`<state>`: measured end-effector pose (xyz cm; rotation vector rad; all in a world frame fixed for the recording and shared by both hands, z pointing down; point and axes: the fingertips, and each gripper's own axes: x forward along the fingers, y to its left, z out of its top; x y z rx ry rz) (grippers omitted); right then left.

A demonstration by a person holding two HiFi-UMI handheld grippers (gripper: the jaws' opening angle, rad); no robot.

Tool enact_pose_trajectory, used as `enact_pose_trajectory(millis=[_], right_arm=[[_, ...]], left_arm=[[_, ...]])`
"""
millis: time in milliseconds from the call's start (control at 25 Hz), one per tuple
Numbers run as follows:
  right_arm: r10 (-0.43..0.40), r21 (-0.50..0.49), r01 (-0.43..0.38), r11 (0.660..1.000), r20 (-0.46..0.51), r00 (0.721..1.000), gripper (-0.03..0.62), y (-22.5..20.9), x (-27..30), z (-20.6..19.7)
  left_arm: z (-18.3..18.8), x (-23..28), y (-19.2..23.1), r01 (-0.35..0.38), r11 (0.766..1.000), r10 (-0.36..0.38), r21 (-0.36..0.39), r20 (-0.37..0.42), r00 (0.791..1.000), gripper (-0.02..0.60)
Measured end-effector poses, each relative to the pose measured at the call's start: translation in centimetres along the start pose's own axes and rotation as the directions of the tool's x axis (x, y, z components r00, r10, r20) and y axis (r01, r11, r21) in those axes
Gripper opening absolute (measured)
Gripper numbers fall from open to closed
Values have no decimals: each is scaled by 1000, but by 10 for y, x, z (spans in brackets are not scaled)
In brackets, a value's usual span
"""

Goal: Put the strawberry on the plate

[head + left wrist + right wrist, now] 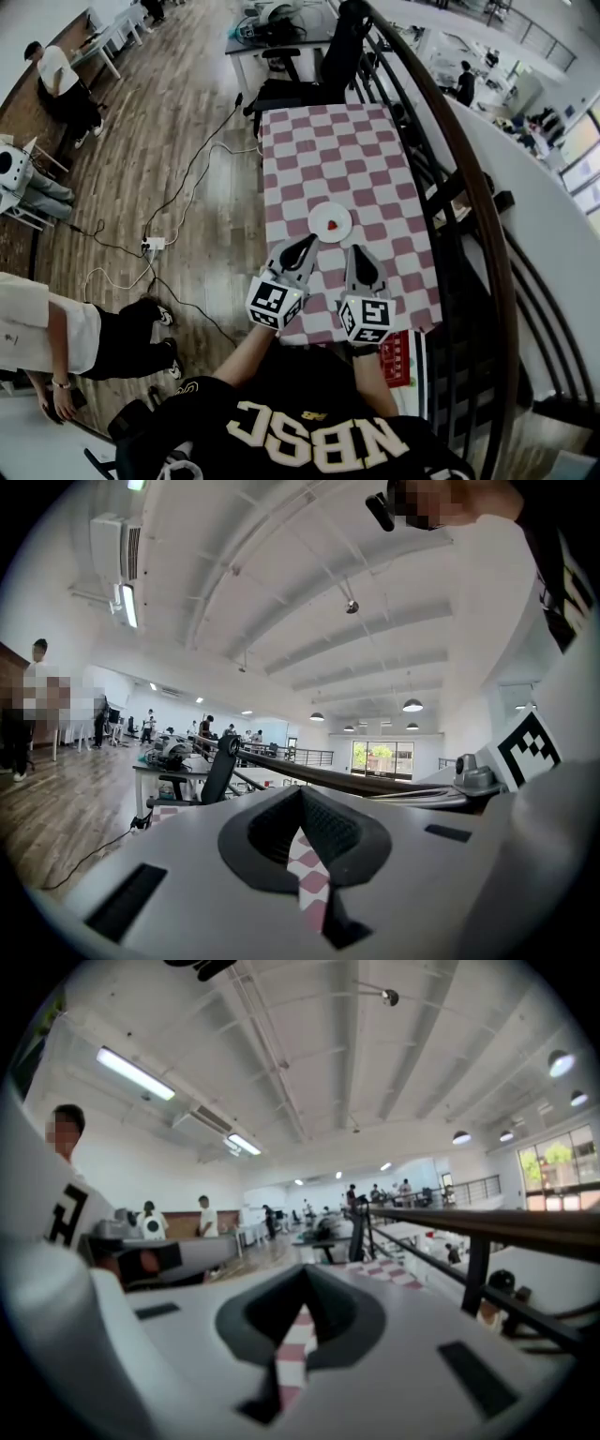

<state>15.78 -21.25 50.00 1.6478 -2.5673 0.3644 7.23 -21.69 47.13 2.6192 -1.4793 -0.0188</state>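
Note:
In the head view a red strawberry point(333, 224) lies on a small white plate point(323, 215) at the near middle of the table with the red-and-white checked cloth point(328, 150). Both grippers hover over the cloth just on my side of the plate. My left gripper point(308, 241) points at the plate's near-left rim, and my right gripper point(357, 250) sits close to its near-right. Each is shut with nothing held. The left gripper point(302, 799) and the right gripper point(304, 1277) both look level over the cloth in their own views, where the plate is hidden.
A black chair point(298, 89) stands at the table's far end. A dark curved railing point(473, 197) runs close along the right side. Cables and a power strip point(153, 244) lie on the wooden floor at left, where a person point(56, 333) stands. A red printed sheet point(398, 359) hangs at the near right corner.

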Motion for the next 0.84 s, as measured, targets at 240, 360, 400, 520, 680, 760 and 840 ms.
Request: enact_pose_trajectory(millis=[240,360,400,520,680,760,840], right_arm=[[18,-14,-18,1000,37,999,18,9,-19,9],[13,-13,-13,1000,48,999,18,9,-27,12],[9,-10,-9,1000,50,999,18,8,-30,12],[-5,2,4,1000,52,999,18,7,-35,10],[-19,12,18,1000,58,998,18,5,-37,8],[-23,14,22,1000,61,998,18,5,-35,10],[-25,15,24,1000,65,998,18,5,-32,14]], left_arm=[[-1,-21,-13,-19,1000,18,22,11,1000,15],[1,-27,-20,-14,1000,13,28,13,1000,15],[2,-28,-23,-10,999,10,30,15,1000,15],[5,-32,-29,-3,999,3,42,22,1000,15],[6,-34,-31,3,998,-5,67,21,1000,15],[9,-33,-28,5,997,-6,78,18,1000,15],[13,-32,-25,5,996,-6,84,15,1000,15]])
